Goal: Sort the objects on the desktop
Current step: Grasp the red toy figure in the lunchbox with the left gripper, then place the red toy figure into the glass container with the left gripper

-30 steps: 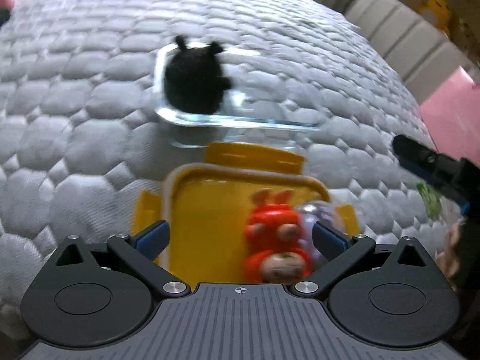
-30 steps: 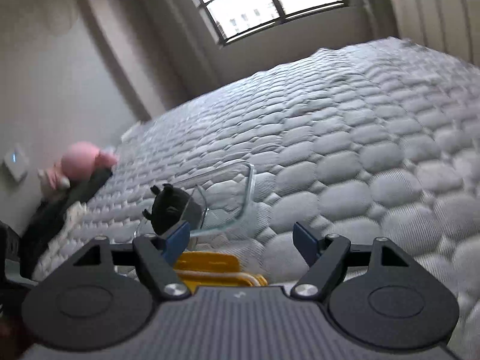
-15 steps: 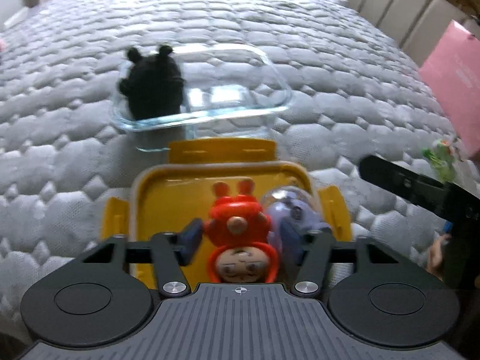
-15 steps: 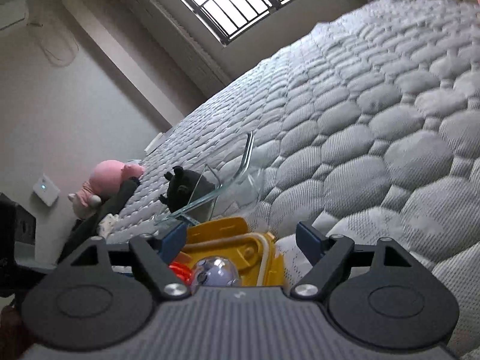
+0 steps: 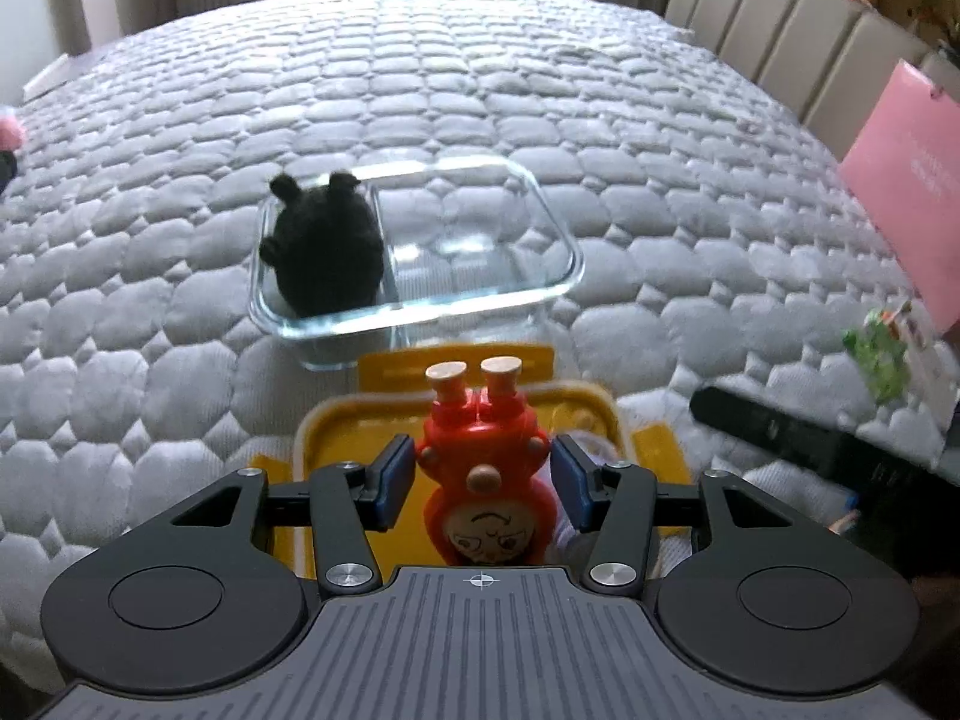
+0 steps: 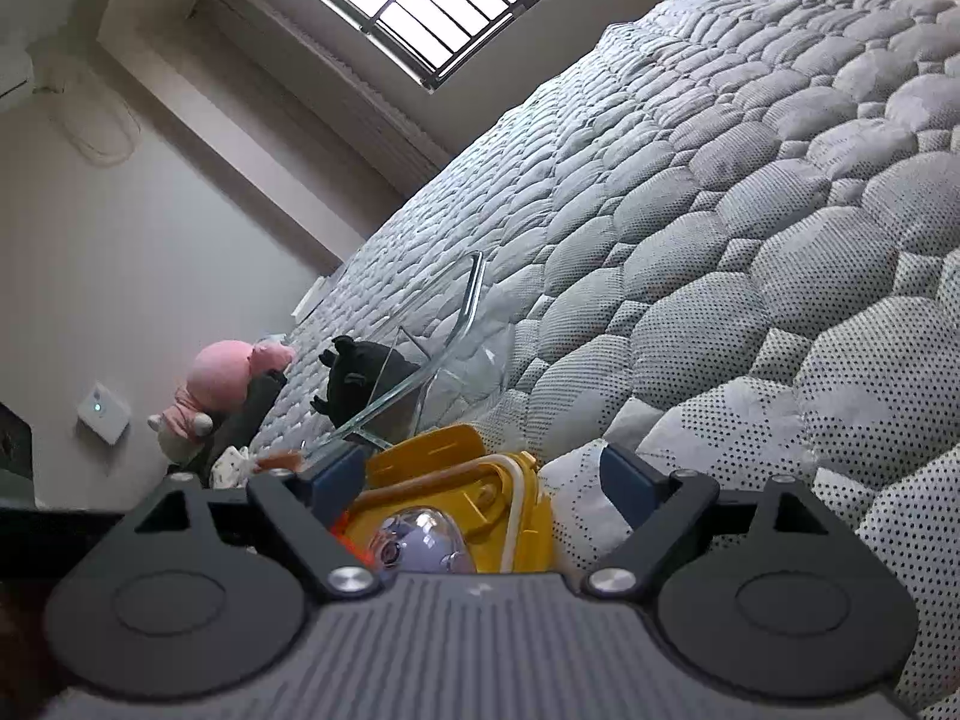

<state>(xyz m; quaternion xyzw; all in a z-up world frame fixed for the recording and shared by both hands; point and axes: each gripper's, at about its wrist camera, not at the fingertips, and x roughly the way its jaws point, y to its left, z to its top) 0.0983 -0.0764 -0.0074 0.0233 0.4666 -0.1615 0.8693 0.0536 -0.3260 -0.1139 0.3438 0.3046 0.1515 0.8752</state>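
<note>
Between the left tongs, the red figurine sits clamped

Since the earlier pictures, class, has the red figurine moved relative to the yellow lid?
Yes. The red figurine, then lying in the yellow lid, is now lifted above it toward the glass container, clamped in the left gripper.

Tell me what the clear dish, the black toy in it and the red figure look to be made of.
Clear dish: glass by its look, glossy, with a thick see-through rim and bright reflections; clear plastic is possible.
Black toy: plush, matte and fuzzy at the edges.
Red figure: hard moulded plastic, smooth with a slight sheen, gripped by the left gripper.
</note>
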